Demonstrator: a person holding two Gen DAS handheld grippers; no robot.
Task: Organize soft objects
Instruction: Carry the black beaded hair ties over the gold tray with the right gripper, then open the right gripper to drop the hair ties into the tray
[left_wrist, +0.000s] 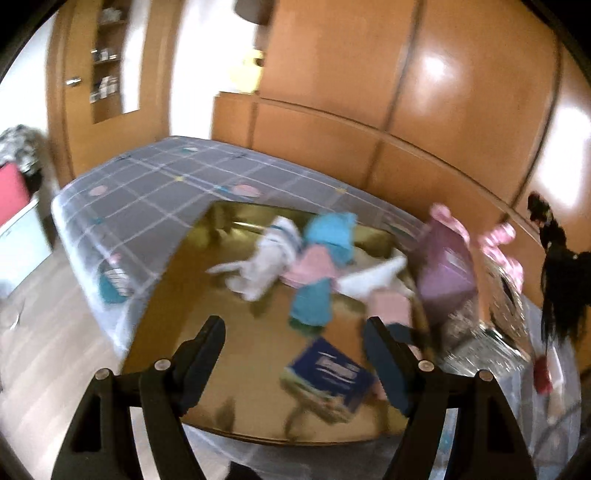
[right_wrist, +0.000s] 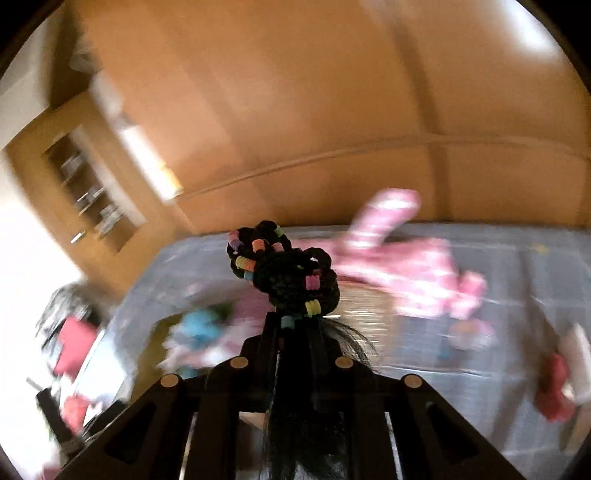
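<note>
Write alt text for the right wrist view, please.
The right hand-held gripper is shut on a black braided hairpiece with coloured beads, lifted above a grey checked bed. Behind it lies a blurred pink garment.

clothes pile (left_wrist: 314, 258) crowds tray (left_wrist: 207, 295) (near side free)

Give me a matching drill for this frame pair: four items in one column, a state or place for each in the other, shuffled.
Items:
1. left gripper
2. right gripper
3. blue box
4. pink patterned cloth

States:
A. on the checked bed cover
B. shut on the black beaded hairpiece
C. open, nothing between the fingers
D. lying on the brown tray

Pairs: 1-C, 2-B, 3-D, 4-A
</note>
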